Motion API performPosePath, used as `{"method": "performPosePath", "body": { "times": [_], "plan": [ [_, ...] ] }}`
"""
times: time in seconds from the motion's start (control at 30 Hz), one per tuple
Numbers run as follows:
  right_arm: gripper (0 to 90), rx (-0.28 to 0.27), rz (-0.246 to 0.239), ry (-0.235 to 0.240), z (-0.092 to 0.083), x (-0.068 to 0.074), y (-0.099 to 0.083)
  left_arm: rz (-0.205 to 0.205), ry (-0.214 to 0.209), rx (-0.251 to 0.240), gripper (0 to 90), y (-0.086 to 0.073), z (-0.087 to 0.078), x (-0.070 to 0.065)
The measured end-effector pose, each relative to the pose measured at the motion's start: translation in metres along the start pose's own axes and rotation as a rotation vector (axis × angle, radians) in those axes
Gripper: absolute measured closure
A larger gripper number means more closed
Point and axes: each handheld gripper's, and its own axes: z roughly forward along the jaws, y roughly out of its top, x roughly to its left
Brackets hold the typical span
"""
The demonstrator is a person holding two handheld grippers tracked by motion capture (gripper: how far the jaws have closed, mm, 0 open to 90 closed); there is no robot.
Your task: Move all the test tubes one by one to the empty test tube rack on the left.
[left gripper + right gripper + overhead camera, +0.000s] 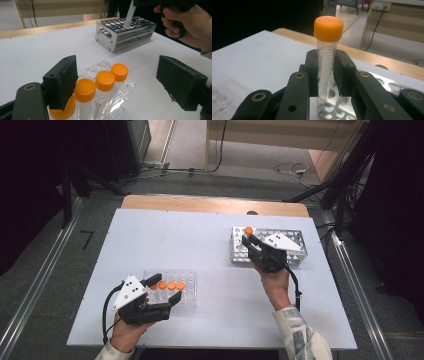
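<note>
Seen from the high view, a person at a white bench [210,240] works two sets of tongs. The right tongs [248,239] grip an orange-capped tube [248,230] at the near-left corner of a metal rack [295,239], which stands on the far right part of the bench. The left tongs [164,287] rest with jaws spread on either side of a clear rack [189,290], which lies well apart from the metal rack, on the near left. A row of orange-capped tubes [171,285] stands in the clear rack, between the spread jaws.

From the left gripper view, the left tongs [117,85] stand wide open, one black pad at each side of the picture. The capped tubes [105,80] rise upright in the clear rack [125,91] between the pads, with no pad pressing on them. Far beyond, over the metal rack [125,32], the held tube's pointed clear tip [129,17] hangs just above the rack's perforated top, beside the person's right hand [187,25].

From the right gripper view, the right tongs [326,75] are clamped on the tube [327,62]. The pads press its graduated clear wall from both sides at mid-length. The orange cap stands clear above the jaws, and the tube's lower end sits just over the metal rack [384,86], whose round holes lie below and behind it.
</note>
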Motion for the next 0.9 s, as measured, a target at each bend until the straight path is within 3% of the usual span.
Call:
{"method": "performPosePath", "body": {
  "times": [0.37,0.57,0.9],
  "plan": [
    [72.2,0.075,-0.036,0.137,-0.024,0.025,-0.031,0.004,-0.014,-0.004,18.0,0.0,0.001,-0.005],
    [72.2,0.089,-0.043,0.209,-0.041,0.04,-0.045,0.012,-0.027,-0.015,19.5,0.001,0.001,-0.011],
    [72.2,0.154,-0.095,0.328,-0.055,0.067,-0.061,0.038,-0.079,-0.027,23.4,0.002,0.007,-0.028]
  ]
}}
